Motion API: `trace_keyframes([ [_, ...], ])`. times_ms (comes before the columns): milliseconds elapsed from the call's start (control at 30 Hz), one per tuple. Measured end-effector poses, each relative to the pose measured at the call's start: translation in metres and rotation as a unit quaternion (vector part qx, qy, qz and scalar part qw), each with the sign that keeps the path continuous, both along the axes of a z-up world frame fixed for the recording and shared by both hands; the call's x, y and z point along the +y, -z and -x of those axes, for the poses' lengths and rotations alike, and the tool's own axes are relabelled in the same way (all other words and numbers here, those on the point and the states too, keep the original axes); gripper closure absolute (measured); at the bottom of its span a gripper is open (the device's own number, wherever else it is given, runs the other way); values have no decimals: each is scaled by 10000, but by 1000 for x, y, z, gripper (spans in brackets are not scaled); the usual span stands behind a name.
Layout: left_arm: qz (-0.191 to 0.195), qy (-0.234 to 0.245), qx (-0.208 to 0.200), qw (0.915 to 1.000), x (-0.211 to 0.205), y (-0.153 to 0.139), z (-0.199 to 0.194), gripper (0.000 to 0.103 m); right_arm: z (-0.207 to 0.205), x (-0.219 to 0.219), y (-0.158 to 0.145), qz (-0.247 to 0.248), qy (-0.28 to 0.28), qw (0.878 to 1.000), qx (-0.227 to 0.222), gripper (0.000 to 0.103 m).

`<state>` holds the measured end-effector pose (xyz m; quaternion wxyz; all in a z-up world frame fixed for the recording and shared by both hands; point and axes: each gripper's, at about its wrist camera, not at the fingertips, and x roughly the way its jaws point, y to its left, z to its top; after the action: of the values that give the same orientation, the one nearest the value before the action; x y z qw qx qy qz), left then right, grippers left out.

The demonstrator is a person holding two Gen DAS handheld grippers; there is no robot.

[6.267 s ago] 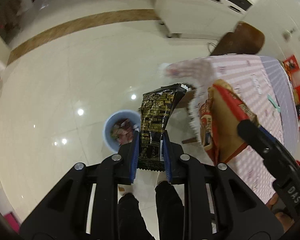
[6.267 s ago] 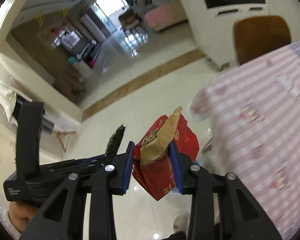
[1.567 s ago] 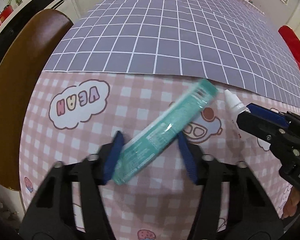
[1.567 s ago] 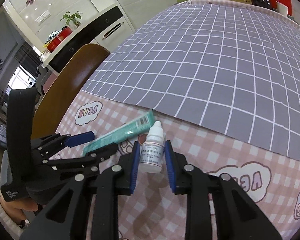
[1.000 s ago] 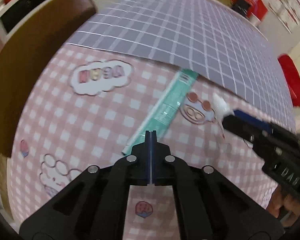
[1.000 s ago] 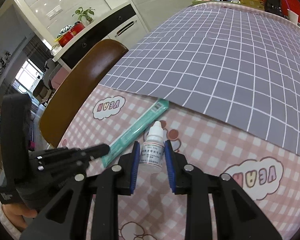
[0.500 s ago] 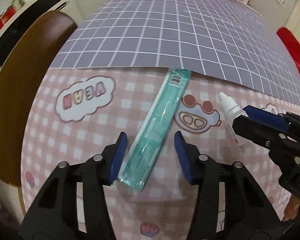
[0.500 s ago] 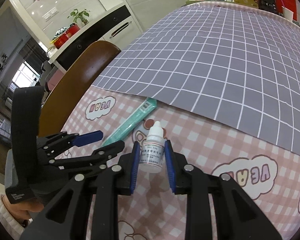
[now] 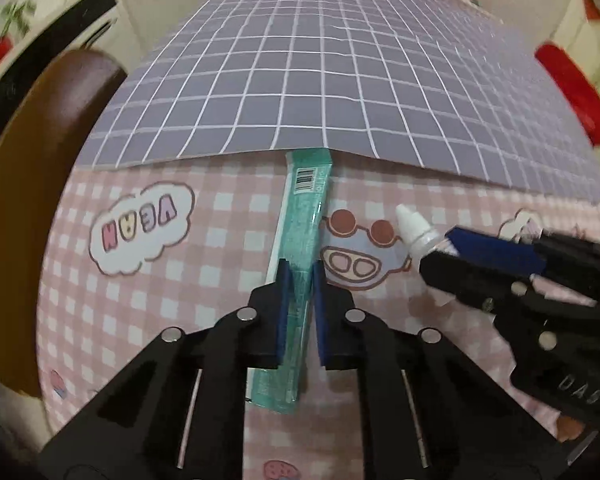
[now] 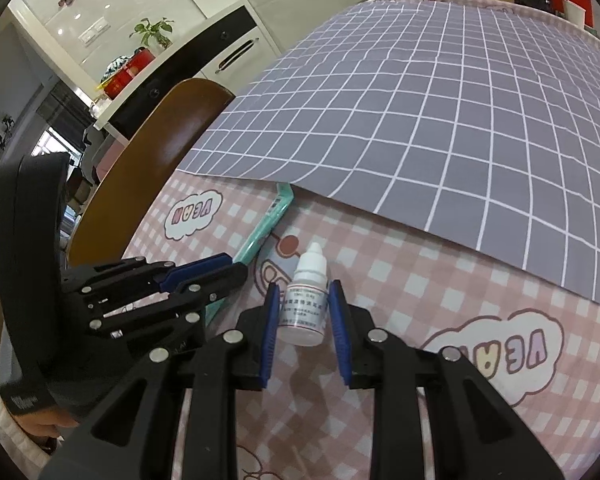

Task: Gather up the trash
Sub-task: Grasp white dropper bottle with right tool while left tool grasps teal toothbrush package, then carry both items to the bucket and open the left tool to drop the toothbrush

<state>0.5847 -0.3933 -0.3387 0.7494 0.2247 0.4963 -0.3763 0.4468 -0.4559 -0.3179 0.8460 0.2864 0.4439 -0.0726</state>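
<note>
A long teal packet (image 9: 304, 200) lies flat on the pink checked tablecloth (image 9: 172, 304), its far end tucked under the edge of a grey grid mat (image 9: 320, 80). My left gripper (image 9: 299, 268) points steeply down over the packet's near half, its jaws closing, and the blue pads pinch the packet from both sides. To its right, my right gripper (image 9: 436, 250) is shut on a small white dropper bottle (image 9: 412, 228). In the right wrist view the bottle (image 10: 304, 308) stands upright between the pads of the right gripper (image 10: 302, 288), with the left gripper (image 10: 236, 265) and the packet (image 10: 268, 224) on the left.
A brown wooden chair back (image 10: 160, 148) stands against the table's left edge. The grey grid mat (image 10: 440, 100) covers the far part of the table. A red seat (image 9: 572, 88) is at the far right. White and black cabinets (image 10: 204, 56) stand behind the chair.
The left gripper opened, came down astride the teal packet and has closed on it. The right gripper has kept still with the dropper bottle.
</note>
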Motion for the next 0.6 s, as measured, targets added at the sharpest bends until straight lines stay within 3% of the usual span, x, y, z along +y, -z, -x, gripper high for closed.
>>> trace_keyframes([
  [233,841,-816,664,9909,48,-18,-3,96,-2,20,-9,0,-249,9997,-59,78],
  [467,1141,-1545,906,9772,116,-27,22,96,-7,67,-25,54,-755,9971,-100,78],
  [600,1028,-1980,859,9710,165,-32,36,96,-6,116,-35,80,-1228,9923,-135,78],
])
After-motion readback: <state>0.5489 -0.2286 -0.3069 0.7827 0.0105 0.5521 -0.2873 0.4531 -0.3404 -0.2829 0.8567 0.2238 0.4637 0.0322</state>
